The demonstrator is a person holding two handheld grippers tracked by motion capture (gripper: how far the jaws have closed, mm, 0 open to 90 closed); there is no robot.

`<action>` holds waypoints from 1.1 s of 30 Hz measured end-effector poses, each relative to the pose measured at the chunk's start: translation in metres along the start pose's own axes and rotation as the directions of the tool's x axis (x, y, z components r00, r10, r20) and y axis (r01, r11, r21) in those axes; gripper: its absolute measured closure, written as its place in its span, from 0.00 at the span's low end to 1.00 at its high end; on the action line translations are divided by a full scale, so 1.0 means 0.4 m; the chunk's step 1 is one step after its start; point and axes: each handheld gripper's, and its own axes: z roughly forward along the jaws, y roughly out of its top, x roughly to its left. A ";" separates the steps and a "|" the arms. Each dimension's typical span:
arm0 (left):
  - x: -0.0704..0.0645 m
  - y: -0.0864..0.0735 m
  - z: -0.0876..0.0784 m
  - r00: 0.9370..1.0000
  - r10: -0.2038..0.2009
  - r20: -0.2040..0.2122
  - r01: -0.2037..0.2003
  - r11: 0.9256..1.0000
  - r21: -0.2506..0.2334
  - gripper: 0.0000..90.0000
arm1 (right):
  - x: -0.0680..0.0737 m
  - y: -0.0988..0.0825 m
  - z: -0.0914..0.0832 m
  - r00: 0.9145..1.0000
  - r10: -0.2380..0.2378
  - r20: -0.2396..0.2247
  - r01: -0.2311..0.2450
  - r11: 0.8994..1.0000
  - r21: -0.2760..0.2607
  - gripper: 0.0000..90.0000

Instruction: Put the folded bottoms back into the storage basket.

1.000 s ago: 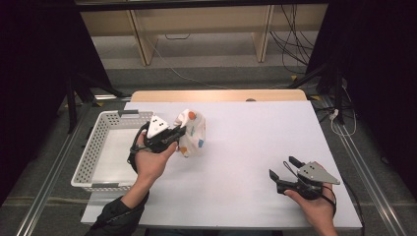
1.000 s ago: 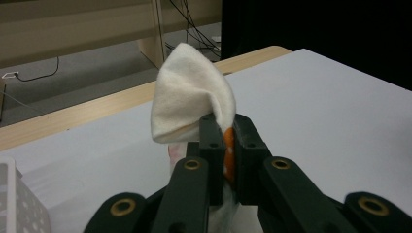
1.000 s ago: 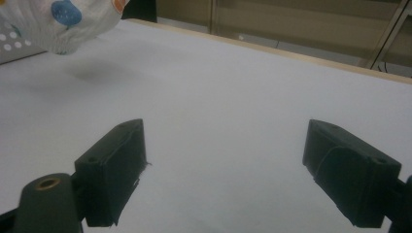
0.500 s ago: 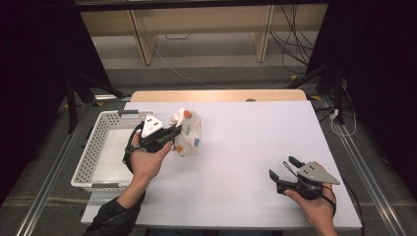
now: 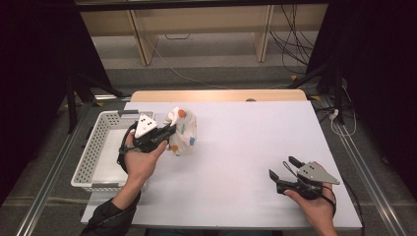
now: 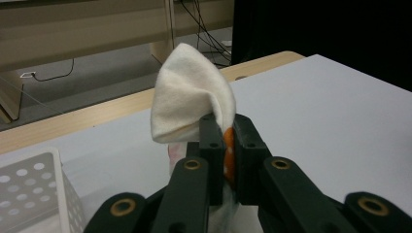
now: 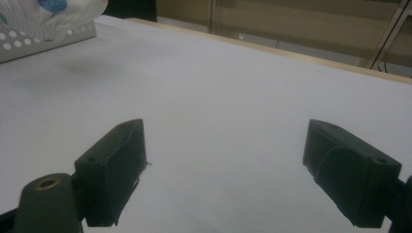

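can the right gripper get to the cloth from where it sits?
Probably yes: bare table lies between the open right gripper and the cloth, though the left gripper is clamped on it.

The left gripper (image 5: 169, 132) is raised at the table's left, its jaws clamped together (forearm reaching in from below). The right gripper (image 5: 285, 169) rests low at the right, jaws spread wide.

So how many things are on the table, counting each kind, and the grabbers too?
White cloth with coloured spots: 1
White perforated basket: 1
Grippers: 2, the left gripper shut on the cloth, the right gripper open over the table
Total: 4
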 end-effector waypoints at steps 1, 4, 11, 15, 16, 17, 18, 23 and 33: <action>0.002 0.000 -0.001 1.000 0.000 0.000 0.000 1.000 -0.001 0.93 | 0.000 0.000 0.001 1.000 0.000 0.001 0.000 1.000 -0.003 0.18; 0.007 0.000 -0.006 1.000 -0.001 -0.006 0.001 1.000 -0.003 0.93 | 0.001 0.000 0.001 1.000 0.000 -0.003 0.000 1.000 -0.001 0.18; 0.019 0.000 -0.016 1.000 -0.008 -0.016 0.008 1.000 -0.008 0.93 | 0.000 -0.001 0.002 1.000 -0.001 -0.001 0.001 1.000 -0.004 0.18; 0.027 0.000 -0.021 1.000 -0.012 -0.023 0.012 1.000 -0.011 0.93 | 0.000 -0.001 0.003 1.000 -0.001 -0.003 0.001 1.000 -0.010 0.18; 0.029 0.000 -0.022 1.000 -0.011 -0.023 0.010 1.000 -0.009 0.93 | 0.000 -0.001 0.002 1.000 -0.003 -0.002 0.003 1.000 -0.003 0.18; 0.030 -0.001 -0.023 1.000 -0.012 -0.025 0.012 1.000 -0.010 0.93 | 0.000 -0.001 0.003 1.000 -0.002 -0.002 0.002 1.000 -0.008 0.18; 0.032 -0.001 -0.024 1.000 -0.013 -0.027 0.013 1.000 -0.010 0.93 | 0.000 -0.001 0.003 1.000 -0.001 -0.003 0.001 1.000 -0.010 0.18; 0.039 -0.001 -0.030 0.999 -0.019 -0.033 0.018 1.000 -0.016 0.93 | 0.000 -0.002 0.004 1.000 -0.002 -0.003 0.002 1.000 -0.010 0.18; 0.055 -0.003 -0.042 0.998 -0.028 -0.048 0.027 0.999 -0.018 0.93 | 0.000 -0.001 0.003 1.000 -0.002 -0.001 0.002 1.000 -0.006 0.18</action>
